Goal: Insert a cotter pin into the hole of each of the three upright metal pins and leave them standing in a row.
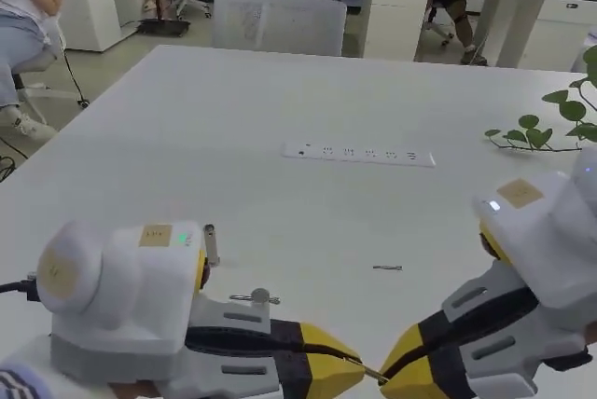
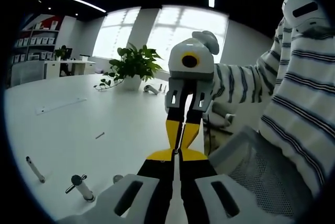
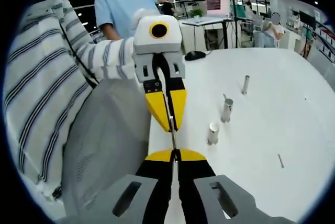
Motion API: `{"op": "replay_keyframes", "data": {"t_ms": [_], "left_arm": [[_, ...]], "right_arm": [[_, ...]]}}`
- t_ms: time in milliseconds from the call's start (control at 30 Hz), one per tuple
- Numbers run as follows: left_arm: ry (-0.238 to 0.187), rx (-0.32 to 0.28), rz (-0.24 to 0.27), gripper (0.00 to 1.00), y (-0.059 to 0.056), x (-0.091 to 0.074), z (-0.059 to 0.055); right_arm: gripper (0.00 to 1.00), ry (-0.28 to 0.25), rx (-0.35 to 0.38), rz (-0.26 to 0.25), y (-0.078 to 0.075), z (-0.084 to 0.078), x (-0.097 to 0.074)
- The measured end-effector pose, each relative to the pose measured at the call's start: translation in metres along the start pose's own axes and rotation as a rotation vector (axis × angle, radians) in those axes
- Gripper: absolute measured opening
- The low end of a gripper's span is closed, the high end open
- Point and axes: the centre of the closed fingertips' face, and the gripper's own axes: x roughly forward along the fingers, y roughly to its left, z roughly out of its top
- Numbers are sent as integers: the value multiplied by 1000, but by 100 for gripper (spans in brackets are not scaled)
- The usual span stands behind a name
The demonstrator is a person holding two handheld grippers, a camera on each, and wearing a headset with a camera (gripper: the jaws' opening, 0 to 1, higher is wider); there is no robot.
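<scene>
Nose to nose at lower centre of the head view, left tongs (image 1: pixel 357 367) and right tongs (image 1: pixel 385 377) both pinch one cotter (image 3: pixel 172 137), its length running tip to tip; the three pins (image 3: pixel 226 110) stand up-left, on the left tongs' side

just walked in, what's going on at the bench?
A person holds the left gripper and the right gripper tip to tip over the white table. Both are shut on one thin cotter pin that spans the gap, apparently to pass or re-grip it. Three metal pins stand in a row beside them. The middle pin already has a cotter pin through it, and the end pin looks bare. A spare cotter pin lies loose on the table.
</scene>
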Motion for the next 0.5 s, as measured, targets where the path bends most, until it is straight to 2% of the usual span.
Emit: {"op": "replay_keyframes", "data": {"t_ms": [233,433,500], "left_arm": [[11,7,5,1,0,1,-4],[-1,0,10,0,0,1,-3],[-8,-10,15,0,1,0,-1]], "right_arm": [[3,36,-14,-6,0,-3,0],[3,45,-12,-9,0,-3,-1],[3,31,-17,-13,-1,-2,-1]]}}
